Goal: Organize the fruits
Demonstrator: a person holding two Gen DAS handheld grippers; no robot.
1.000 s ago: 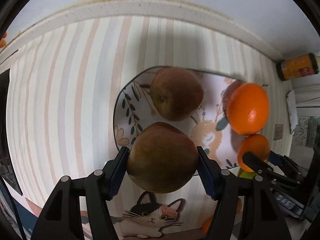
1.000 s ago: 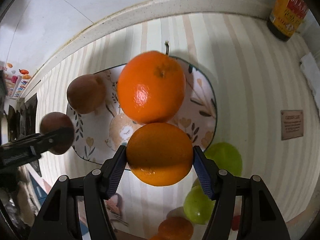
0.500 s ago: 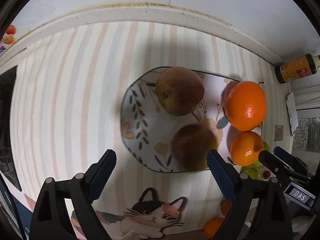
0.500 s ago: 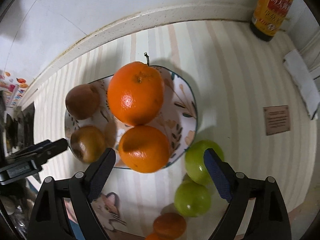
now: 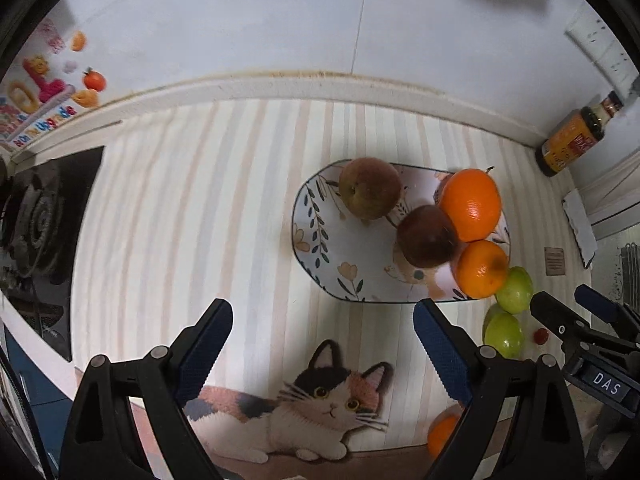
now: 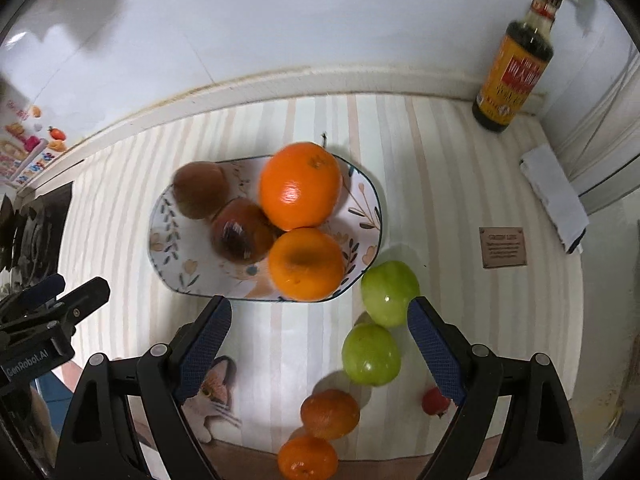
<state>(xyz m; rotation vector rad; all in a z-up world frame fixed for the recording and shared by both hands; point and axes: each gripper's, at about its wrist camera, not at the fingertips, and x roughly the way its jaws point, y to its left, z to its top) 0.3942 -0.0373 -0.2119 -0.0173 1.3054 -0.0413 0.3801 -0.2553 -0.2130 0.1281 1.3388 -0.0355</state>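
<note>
A floral oval plate [image 5: 320,256] [image 6: 168,248] holds two brown-red apples [image 5: 370,192] [image 5: 426,236] and two oranges [image 5: 472,204] [image 5: 480,268]. In the right wrist view the apples [image 6: 200,194] [image 6: 240,236] lie left of the oranges [image 6: 300,184] [image 6: 306,264]. Two green apples [image 6: 390,292] [image 6: 370,354], two small tangerines [image 6: 330,414] [image 6: 307,458] and a small red fruit [image 6: 436,400] lie on the mat near the plate's right front. My left gripper [image 5: 323,344] and my right gripper [image 6: 319,344] are both open and empty, above the mat in front of the plate.
A dark sauce bottle [image 6: 514,64] stands at the back right by the wall. A folded white cloth [image 6: 554,196] and a small brown card [image 6: 503,247] lie at the right. A black stove top [image 5: 44,232] is at the left. The mat shows a cat picture [image 5: 320,400].
Both grippers let go of their fruit on the plate, opened and drew back and up. The released apple rolled against the oranges.
</note>
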